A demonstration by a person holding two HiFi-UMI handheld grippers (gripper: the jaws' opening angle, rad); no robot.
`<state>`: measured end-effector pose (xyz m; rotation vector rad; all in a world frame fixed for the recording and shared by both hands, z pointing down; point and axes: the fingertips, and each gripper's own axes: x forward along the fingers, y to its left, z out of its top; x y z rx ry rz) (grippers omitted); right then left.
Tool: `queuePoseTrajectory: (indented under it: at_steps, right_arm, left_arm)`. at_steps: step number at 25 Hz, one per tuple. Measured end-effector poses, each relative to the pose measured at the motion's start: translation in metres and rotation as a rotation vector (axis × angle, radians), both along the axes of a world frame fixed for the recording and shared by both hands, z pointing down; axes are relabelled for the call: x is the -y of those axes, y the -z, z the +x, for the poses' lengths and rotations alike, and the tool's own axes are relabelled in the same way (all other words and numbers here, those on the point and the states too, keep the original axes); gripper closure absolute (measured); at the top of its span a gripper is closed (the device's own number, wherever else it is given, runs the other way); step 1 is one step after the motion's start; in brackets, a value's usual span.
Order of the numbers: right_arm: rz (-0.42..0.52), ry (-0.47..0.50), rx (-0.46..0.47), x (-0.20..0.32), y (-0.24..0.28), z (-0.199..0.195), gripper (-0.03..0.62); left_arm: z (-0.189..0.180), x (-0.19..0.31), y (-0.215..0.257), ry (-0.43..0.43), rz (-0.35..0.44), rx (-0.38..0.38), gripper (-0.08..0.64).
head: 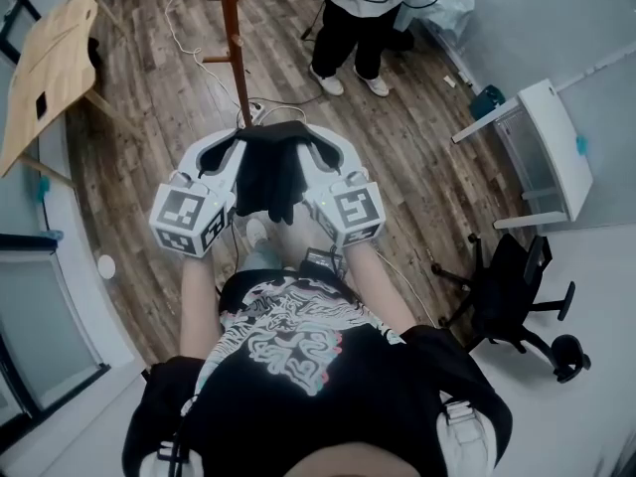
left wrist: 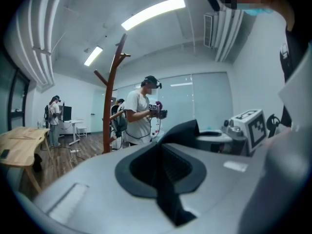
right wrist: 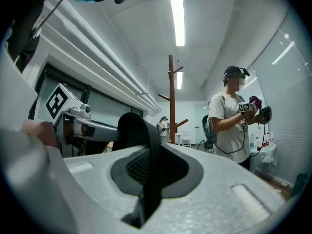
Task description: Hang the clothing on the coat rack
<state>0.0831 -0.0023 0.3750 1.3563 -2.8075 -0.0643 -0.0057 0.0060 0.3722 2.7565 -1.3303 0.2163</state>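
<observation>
A black piece of clothing (head: pixel 273 177) hangs bunched between my two grippers, in front of my chest. My left gripper (head: pixel 237 152) is shut on its left part, and in the left gripper view (left wrist: pixel 163 174) black cloth (left wrist: pixel 168 145) is pinched in the seam between the jaws. My right gripper (head: pixel 320 155) is shut on the right part, with a fold of cloth (right wrist: pixel 141 130) standing up out of the closed jaws (right wrist: pixel 148 174). The brown wooden coat rack (head: pixel 235 43) stands on the floor just beyond the grippers. Its pole and pegs also show in both gripper views (left wrist: pixel 110 106) (right wrist: pixel 171 101).
Another person (head: pixel 353 13) in a white shirt stands right of the rack. A light wooden table (head: pixel 50 58) is at the far left. A white desk (head: pixel 545 137) and a black office chair (head: pixel 512 286) are at the right. Cables (head: pixel 184 43) lie on the floor near the rack.
</observation>
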Motion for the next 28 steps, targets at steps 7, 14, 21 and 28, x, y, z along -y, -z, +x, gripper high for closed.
queuePoseTrajectory:
  at_steps: [7, 14, 21, 28]
  right_arm:
    - [0.001, 0.008, -0.022, 0.046, 0.000, -0.011, 0.571]
    - [-0.001, 0.021, -0.068, 0.086, 0.001, -0.033, 0.571]
    - [-0.028, 0.009, -0.072, 0.118, -0.004, -0.044, 0.571]
    - [-0.022, 0.000, -0.077, 0.140, 0.000, -0.053, 0.571]
  left_arm:
    - [-0.010, 0.043, -0.002, -0.013, -0.006, 0.007, 0.551]
    - [-0.034, 0.086, 0.000, -0.019, -0.013, 0.000, 0.551]
    - [-0.045, 0.121, -0.004, -0.039, -0.025, -0.010, 0.551]
    - [-0.053, 0.145, 0.000, -0.058, -0.024, -0.012, 0.552]
